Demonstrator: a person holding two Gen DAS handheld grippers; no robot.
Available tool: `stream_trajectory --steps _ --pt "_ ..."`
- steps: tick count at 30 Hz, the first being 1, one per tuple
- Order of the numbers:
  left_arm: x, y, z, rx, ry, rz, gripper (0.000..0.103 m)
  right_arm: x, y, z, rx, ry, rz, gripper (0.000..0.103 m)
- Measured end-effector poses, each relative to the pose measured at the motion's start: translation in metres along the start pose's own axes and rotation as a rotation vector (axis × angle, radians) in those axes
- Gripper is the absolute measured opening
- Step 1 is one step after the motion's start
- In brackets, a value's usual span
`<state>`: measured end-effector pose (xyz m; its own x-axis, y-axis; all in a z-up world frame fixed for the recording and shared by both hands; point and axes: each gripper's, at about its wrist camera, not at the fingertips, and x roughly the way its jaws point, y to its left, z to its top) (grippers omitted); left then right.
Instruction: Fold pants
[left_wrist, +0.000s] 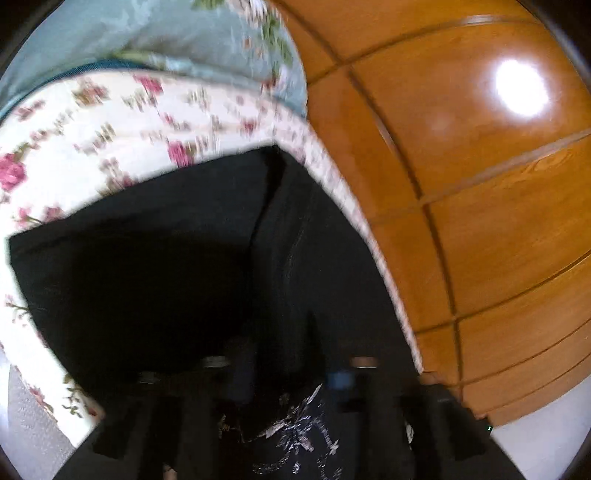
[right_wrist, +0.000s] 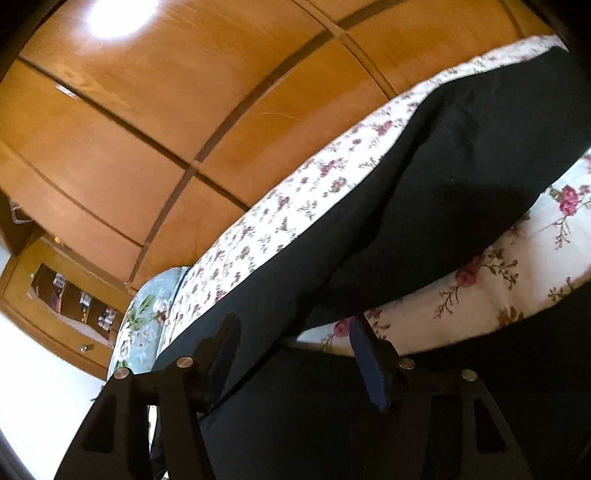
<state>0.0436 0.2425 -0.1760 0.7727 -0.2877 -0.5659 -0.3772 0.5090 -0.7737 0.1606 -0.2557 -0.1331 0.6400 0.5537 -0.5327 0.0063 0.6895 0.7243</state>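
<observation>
Right gripper (right_wrist: 295, 354) jaws apart, black pants (right_wrist: 443, 177) between them, pads not pressing. Left gripper (left_wrist: 291, 373) dark and blurred over the pants (left_wrist: 166, 266); grip cannot be told. Pants lie on floral bed (right_wrist: 258, 229). Wooden wardrobe (right_wrist: 166, 110) beyond.

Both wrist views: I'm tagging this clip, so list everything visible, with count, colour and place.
pants: one pair, black, spread on the bed.
bedsheet: one, white with pink flowers, under the pants.
pillow: one, pale blue floral, at the bed's end.
wardrobe: one, orange-brown wood, beside the bed.
cabinet: one, wooden, low, beyond the pillow.
left gripper: one, black, low over the pants, jaws unclear.
right gripper: one, black, jaws open over the pants.
</observation>
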Motion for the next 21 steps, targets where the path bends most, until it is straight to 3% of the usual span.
stream_trajectory --steps 4,11,13,19,20,21 --pt "-0.003 0.000 0.001 0.014 0.009 -0.044 0.012 0.003 0.000 -0.006 0.023 0.011 0.011 0.062" --pt "-0.026 0.003 0.006 -0.026 -0.016 -0.160 0.010 0.003 -0.002 0.000 0.028 0.010 0.008 0.064" --pt "-0.027 0.000 0.003 -0.010 -0.012 -0.163 0.010 0.007 -0.004 0.007 0.051 0.013 -0.003 0.070" --pt "-0.026 -0.001 -0.002 -0.010 0.000 -0.153 0.010 0.028 -0.017 0.038 0.149 0.018 -0.041 0.070" --pt "-0.024 -0.001 -0.001 -0.014 0.001 -0.155 0.010 0.033 -0.019 0.042 0.163 0.027 -0.053 0.069" --pt "-0.025 -0.001 0.000 -0.016 0.000 -0.157 0.010 0.036 -0.020 0.045 0.164 0.030 -0.059 0.060"
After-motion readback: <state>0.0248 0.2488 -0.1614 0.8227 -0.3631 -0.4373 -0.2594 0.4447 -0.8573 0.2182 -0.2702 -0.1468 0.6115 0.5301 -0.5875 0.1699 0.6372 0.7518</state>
